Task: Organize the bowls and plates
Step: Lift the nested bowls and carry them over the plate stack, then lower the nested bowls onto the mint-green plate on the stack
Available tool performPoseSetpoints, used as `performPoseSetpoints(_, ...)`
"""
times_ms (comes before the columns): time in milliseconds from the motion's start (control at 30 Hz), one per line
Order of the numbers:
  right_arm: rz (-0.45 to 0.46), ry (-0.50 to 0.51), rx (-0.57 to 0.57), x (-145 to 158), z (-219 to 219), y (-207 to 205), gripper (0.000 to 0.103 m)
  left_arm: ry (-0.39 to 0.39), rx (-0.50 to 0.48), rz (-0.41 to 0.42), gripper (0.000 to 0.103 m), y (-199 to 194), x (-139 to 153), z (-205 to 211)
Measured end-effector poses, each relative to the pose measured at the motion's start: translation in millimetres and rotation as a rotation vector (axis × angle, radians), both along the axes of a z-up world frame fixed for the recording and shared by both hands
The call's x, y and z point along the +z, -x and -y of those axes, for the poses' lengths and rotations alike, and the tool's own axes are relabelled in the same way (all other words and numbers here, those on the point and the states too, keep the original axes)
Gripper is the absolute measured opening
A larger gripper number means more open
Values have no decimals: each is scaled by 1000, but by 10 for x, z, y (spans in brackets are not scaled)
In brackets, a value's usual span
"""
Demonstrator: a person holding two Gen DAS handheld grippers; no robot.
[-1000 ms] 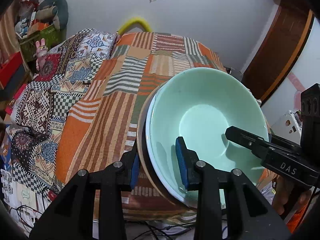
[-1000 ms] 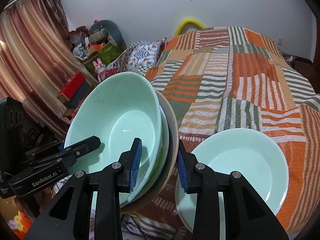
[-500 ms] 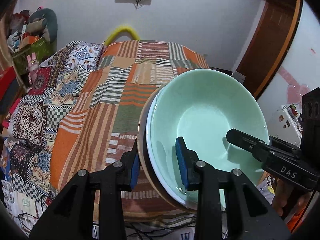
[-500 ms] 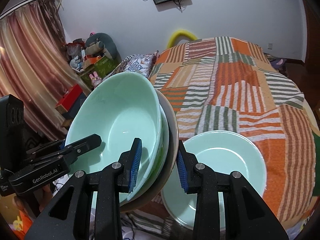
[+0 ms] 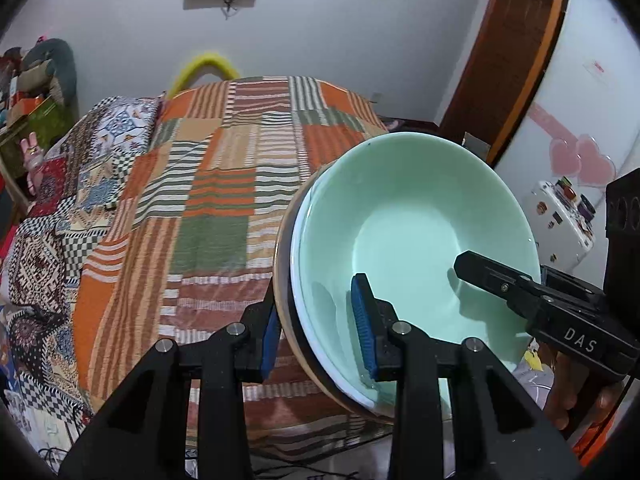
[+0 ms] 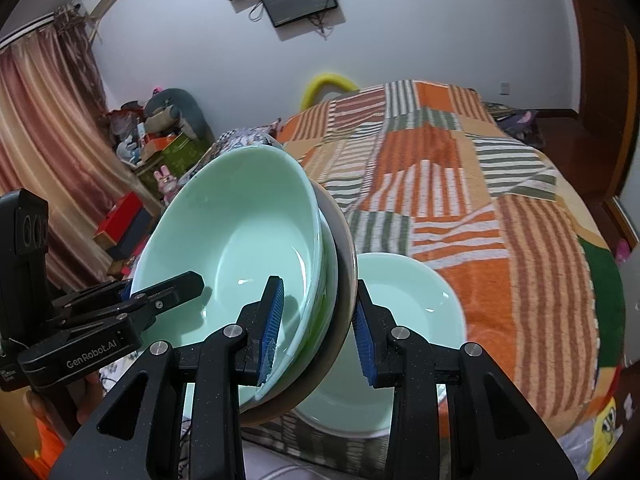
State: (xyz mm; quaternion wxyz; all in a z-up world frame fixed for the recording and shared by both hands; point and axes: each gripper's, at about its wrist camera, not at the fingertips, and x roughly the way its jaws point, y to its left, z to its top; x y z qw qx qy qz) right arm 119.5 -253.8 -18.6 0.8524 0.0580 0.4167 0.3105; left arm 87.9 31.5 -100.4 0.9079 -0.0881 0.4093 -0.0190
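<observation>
1. You carry the stack (image 5: 404,248) of a mint bowl nested on a brown plate between both hands, lifted off the bed (image 5: 224,184), one grip on each side, likely to keep it from tipping or sliding apart.
2. Your left tongs (image 5: 320,328) are narrowed, pinching the stack's rim, one pad inside the bowl and one behind the plate.
3. Your right tongs (image 6: 318,324) pinch the opposite rim the same way.
4. A second mint bowl (image 6: 404,320) lies on the bed below, probably the next piece to gather.
</observation>
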Motion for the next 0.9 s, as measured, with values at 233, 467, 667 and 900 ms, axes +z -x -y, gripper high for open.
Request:
performPoseSetpoints(233, 0, 5, -52, -5, 221, 10, 31, -5, -55, -27, 33, -85, -54, 252)
performPoseSetpoints(467, -14, 20, -80, -80, 333, 14, 31, -12, -77, -57, 33, -161, -160, 356)
performPoseSetpoints(667, -51, 28, -85, -201, 354, -1, 31, -10, -78, -96, 33, -208, -291, 374)
performPoseSetpoints(900, -84, 41, -81, -306, 314, -39, 31, 0, -71, -141, 33, -262, -432, 354)
